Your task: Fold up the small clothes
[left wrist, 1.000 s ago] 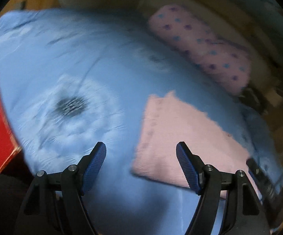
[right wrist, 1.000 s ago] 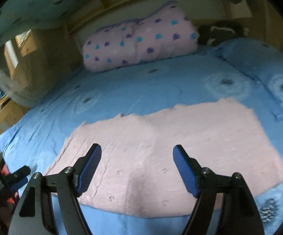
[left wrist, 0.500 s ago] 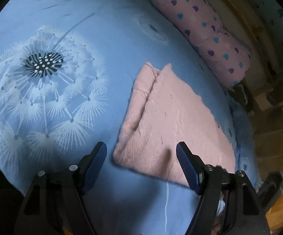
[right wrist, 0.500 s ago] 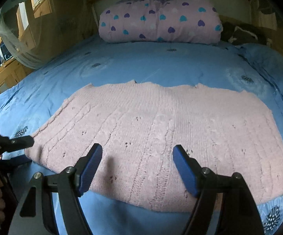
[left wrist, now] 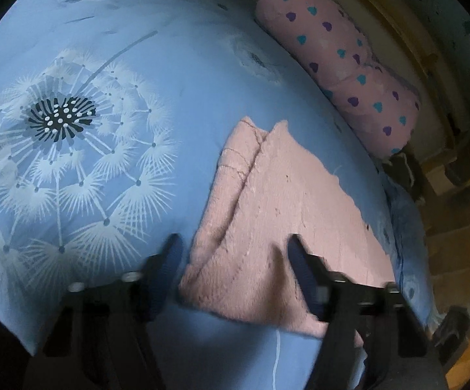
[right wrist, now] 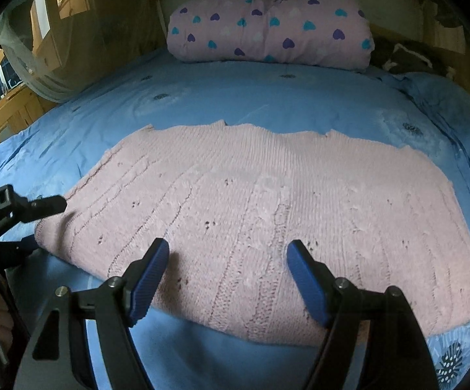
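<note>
A pink knitted garment (right wrist: pixel 267 214) lies flat on the blue bedspread (right wrist: pixel 202 97). It also shows in the left wrist view (left wrist: pixel 283 221), with one edge folded over. My left gripper (left wrist: pixel 235 253) is open and low over the garment's near left corner, its jaws astride that corner. It appears at the left edge of the right wrist view (right wrist: pixel 23 208). My right gripper (right wrist: pixel 228 260) is open and empty, just above the garment's near edge, at the middle.
A pink pillow with heart prints (right wrist: pixel 267 32) lies at the head of the bed, also in the left wrist view (left wrist: pixel 348 58). The bedspread has a large dandelion print (left wrist: pixel 59 120). A wooden cabinet (right wrist: pixel 7 97) stands to the left.
Both grippers have moved closer to the pink garment and lower. The left gripper now straddles its corner. Both stay open.
</note>
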